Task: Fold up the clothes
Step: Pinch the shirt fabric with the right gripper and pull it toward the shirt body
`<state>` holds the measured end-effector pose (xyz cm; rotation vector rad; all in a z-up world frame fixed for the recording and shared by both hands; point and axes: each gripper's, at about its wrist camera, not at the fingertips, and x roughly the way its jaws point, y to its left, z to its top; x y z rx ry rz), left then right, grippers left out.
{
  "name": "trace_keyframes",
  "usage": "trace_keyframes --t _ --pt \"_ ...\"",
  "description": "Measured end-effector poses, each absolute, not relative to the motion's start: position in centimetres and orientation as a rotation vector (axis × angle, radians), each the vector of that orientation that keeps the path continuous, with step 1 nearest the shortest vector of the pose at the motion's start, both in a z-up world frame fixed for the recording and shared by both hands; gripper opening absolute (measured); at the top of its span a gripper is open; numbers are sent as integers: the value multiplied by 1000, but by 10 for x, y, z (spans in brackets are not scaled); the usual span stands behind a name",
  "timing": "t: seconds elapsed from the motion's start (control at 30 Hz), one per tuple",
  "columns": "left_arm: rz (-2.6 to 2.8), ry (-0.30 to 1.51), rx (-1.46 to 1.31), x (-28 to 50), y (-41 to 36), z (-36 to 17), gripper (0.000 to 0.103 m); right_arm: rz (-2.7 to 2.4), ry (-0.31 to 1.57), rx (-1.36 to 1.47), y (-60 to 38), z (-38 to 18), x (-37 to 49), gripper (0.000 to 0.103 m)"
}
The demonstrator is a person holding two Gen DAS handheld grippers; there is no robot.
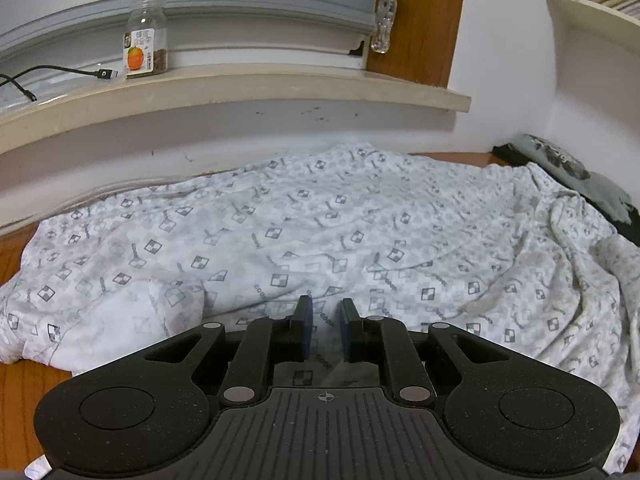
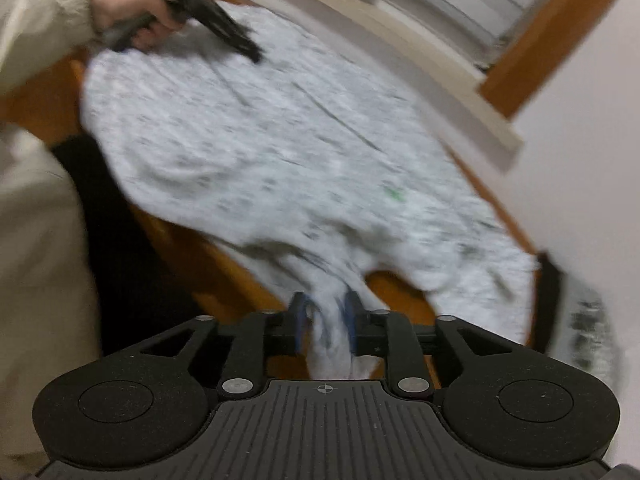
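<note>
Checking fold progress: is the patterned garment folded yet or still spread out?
Mostly spread: the garment lies open across the table, one bunched end between the right gripper fingers.

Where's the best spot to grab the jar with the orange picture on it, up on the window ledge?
Probably around the jar's straight middle, coming level from the front, the table side. It stands upright on the windowsill with the blinds close behind it, so the back is blocked. A cable plug lies just to one side, so watch that finger.

One patterned garment [image 1: 320, 224], one jar [image 1: 145, 38], one cable [image 1: 52, 72], two grippers [image 1: 326, 312].
</note>
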<state>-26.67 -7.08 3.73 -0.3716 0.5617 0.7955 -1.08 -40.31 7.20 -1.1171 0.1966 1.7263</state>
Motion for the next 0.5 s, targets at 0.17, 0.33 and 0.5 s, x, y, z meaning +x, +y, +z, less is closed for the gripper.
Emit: trace_keyframes --t 0.17,0.33,0.5 --pt "796 564 -367 -266 -71 37 17 1774 207 -1085 -406 58 -30 37" --pt "796 570 -355 -264 -73 37 19 1615 163 -1153 -390 47 -34 36" --pt "793 569 -356 -265 -73 37 19 1592 196 -1048 -386 59 -11 37"
